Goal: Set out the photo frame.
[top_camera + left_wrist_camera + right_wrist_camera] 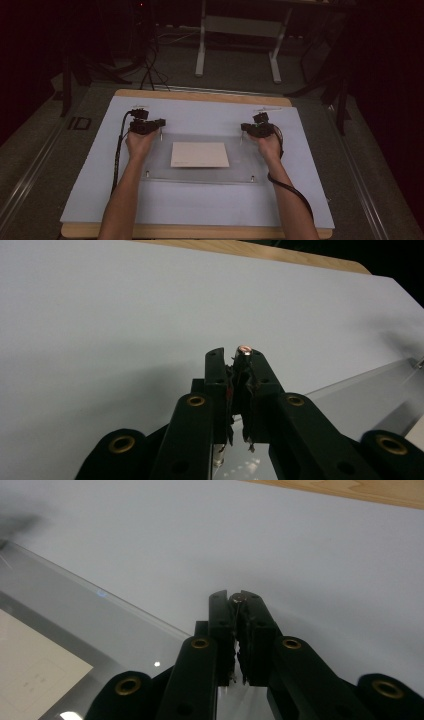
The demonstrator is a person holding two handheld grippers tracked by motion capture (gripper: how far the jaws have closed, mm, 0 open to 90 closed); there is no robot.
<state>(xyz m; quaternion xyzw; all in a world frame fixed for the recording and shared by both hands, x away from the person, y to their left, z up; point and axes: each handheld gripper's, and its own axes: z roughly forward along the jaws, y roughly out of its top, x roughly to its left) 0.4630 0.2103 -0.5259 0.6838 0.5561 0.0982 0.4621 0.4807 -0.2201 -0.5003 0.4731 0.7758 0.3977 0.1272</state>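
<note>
A clear acrylic plate (200, 172) lies on the pale blue-grey board (200, 112), with a cream sheet (200, 154) at its middle. Small metal pins stand at the plate's corners. My left gripper (159, 123) sits at the far left corner, and in the left gripper view its jaws (236, 354) are shut on a pin with a coppery head (244, 348). At the far right corner my right gripper (244, 128) is likewise shut on a metal pin (239, 598), seen between its tips (234, 598). The plate's edge (125, 612) runs beneath the right jaws.
Two more pins (147, 174) (252, 177) stand at the plate's near corners. The board rests on a wooden table (200, 231) whose edge shows at front and back. Cables trail from both grippers along the forearms. A white desk frame (237, 30) stands on the floor beyond.
</note>
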